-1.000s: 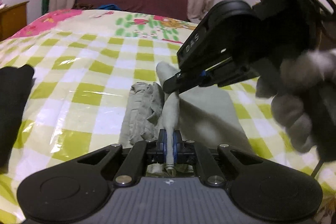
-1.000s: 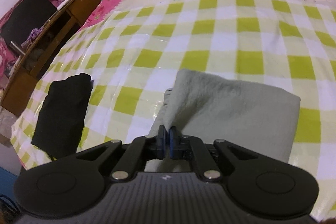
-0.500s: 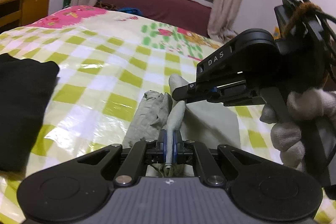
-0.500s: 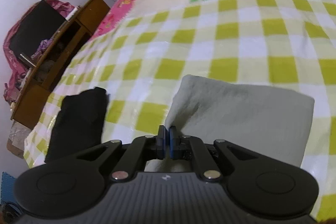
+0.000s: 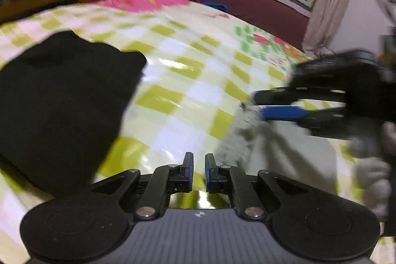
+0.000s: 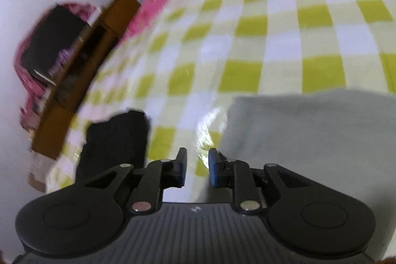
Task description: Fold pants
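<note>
Both grippers have let go: left gripper (image 5: 198,171) and right gripper (image 6: 197,171) gape empty, the right's jaws opening; folded grey pants (image 6: 311,140) lie lengthwise across the checked bedspread (image 6: 272,46).

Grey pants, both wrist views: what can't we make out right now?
- Grey pants, right wrist view: near and right parts cut off by the frame edge and the right gripper, whose jaws are opening with nothing between them.
- Left wrist view: pants smeared by motion blur; fold state unreadable.
- Black garment: left edge cut off.
</note>
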Available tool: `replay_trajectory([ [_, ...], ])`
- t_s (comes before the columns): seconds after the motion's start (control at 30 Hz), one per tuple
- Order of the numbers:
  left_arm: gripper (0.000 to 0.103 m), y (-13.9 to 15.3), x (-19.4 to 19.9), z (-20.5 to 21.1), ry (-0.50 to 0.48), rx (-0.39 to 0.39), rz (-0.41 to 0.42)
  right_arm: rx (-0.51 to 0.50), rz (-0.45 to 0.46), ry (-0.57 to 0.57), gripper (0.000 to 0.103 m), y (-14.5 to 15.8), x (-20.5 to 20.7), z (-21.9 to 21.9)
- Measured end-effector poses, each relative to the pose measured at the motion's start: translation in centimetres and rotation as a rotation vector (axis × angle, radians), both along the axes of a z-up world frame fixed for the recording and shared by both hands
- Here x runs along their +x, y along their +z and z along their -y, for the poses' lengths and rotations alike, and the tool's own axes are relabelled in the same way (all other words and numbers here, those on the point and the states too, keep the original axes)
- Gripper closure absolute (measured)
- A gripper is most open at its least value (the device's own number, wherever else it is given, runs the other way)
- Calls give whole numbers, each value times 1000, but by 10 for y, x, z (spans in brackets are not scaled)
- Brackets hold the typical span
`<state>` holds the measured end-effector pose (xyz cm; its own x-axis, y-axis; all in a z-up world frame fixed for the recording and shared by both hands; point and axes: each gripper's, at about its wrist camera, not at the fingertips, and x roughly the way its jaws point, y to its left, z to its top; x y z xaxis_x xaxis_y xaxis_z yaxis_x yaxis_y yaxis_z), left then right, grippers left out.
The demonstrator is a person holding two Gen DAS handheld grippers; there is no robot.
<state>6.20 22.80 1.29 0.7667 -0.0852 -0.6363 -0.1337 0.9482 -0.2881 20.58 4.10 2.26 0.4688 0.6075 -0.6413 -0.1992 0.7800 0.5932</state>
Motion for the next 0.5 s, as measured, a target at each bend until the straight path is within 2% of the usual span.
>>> replay_trajectory([
  [0.07, 79, 4, -5, -1, -7, 13, 15, -34, 56, -25, 66, 11, -15, 20],
  [0.13, 79, 8, -10, 1, -31, 26, 31, -78, 88, -65, 63, 14, -35, 50],
  [0.2, 77, 10, -13, 9, -87, 33, 44, -103, 76, -111, 58, 9, -53, 79],
  [0.27, 70, 12, -9, 17, -143, 49, 52, -112, 23, -156, 53, -5, -71, 108],
  [0.3, 67, 14, -8, 23, -161, 63, 57, -103, -9, -177, 51, -13, -79, 119],
  [0.37, 56, 18, -4, 32, -189, 71, 75, -44, -79, -198, 51, -32, -88, 136],
  [0.43, 50, 19, 2, 38, -222, 69, 85, 47, -136, -210, 51, -50, -91, 142],
  [0.5, 50, 16, 13, 44, -255, 91, 61, 113, -178, -196, 47, -66, -88, 141],
])
